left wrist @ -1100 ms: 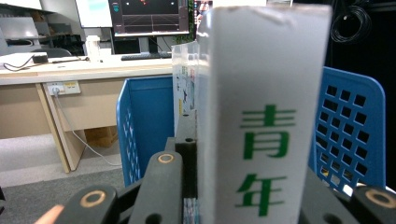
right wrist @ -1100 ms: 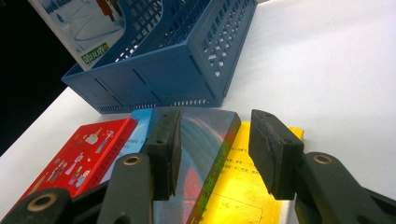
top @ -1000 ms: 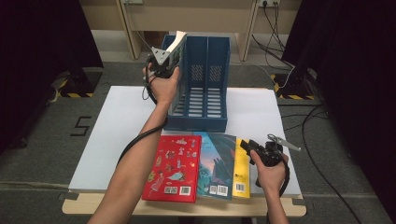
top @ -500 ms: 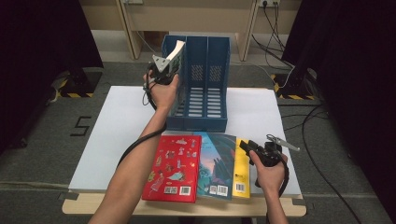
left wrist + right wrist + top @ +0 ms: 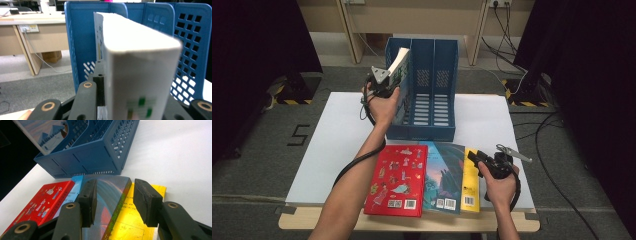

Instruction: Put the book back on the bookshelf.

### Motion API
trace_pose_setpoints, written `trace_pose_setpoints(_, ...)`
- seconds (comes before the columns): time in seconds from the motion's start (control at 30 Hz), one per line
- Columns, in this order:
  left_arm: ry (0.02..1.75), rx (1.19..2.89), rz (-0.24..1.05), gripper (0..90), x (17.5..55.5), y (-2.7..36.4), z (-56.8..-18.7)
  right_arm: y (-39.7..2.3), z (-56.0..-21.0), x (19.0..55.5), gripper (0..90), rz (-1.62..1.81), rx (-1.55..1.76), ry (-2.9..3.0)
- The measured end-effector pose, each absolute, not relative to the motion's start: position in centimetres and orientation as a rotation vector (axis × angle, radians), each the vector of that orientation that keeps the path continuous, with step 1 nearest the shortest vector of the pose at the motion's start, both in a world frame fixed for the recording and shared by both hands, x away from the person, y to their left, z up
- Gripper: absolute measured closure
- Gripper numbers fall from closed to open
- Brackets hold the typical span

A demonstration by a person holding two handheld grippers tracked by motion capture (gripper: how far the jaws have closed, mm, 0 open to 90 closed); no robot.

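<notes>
Over the rack point(image 5: 432, 90), left claw point(image 5: 393, 75) grips book point(image 5: 135, 65).

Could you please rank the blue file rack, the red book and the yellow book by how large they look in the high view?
1. blue file rack
2. red book
3. yellow book, mostly covered by the book beside it.

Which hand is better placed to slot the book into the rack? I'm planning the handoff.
Left: its gripper already grips the book at the rack's leftmost slot; the right gripper hangs open over the flat books.
</notes>
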State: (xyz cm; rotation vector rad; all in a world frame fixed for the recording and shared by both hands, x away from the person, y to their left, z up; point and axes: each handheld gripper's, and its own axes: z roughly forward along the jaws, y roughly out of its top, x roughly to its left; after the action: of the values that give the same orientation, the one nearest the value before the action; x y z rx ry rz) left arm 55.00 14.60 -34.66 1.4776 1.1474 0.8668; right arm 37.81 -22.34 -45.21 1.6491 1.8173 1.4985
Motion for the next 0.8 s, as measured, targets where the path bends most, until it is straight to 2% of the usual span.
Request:
trace_pose_setpoints(0.33, 1.150, 1.532, 0.766, 69.7, 54.5, 15.8, -33.7, -22.0, -45.0, 37.6, 54.7, 1.498, 1.648, 1.824)
trace_pose_setpoints(0.57, 1.169, 1.491, 0.717, 61.7, 55.0, 15.8, -32.7, -22.0, -45.1, 37.7, 54.4, 1.492, 1.650, 1.831)
trace_pose_setpoints(0.8, 1.191, 1.512, 0.722, 66.5, 55.3, 15.3, -32.3, -22.1, -45.1, 37.7, 54.3, 1.493, 1.654, 1.834)
